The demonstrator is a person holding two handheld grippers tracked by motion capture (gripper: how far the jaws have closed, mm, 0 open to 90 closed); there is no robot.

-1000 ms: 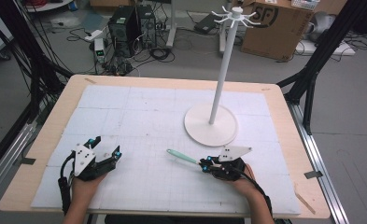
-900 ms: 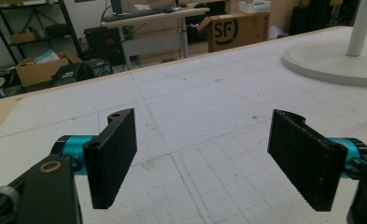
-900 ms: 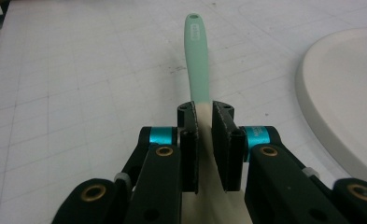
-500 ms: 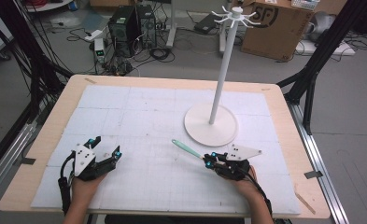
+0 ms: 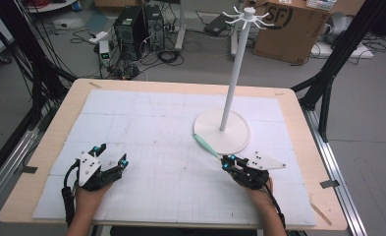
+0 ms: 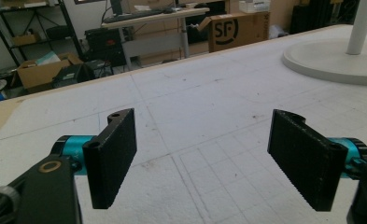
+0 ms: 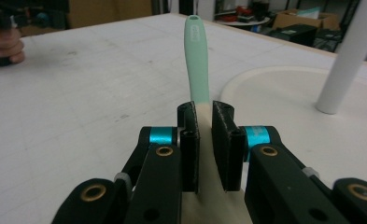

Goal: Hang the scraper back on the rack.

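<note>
High view, lower right of frame: right tongs [image 5: 226,163] clamped narrow on the pale end of a utensil [image 5: 205,145]. Mint-green handle angled up-left, tip lying by the round base of the white hook stand [image 5: 230,78] in the centre right of the frame. Lower left of frame: left tongs [image 5: 112,154] spread wide, holding nothing, low over the counter [image 5: 146,98].

Judged step: carrying the utensil to the stand for hanging.

1. Hold a firm clamp on the pale end; expect a long, light handle to swing if the grip slackens.
2. Lift clear of the counter and of the stand base before turning the wrist.
3. Raise toward the ring of hooks [image 5: 244,14] at the top of the frame, staying off the pole.
4. Present the handle tip first; thread the eyelet over one hook.
5. Open only once the weight hangs on the hook.
6. Leave the left tongs parked, or use them to steady the base if the stand rocks.

Right gripper view, centre: utensil [image 7: 197,60] slim, smooth, mint green, slightly curved, with what looks like a small eyelet at the far tip; cream-coloured, broader part pinched between the black jaws. Blade shape hidden by the tongs.
</note>
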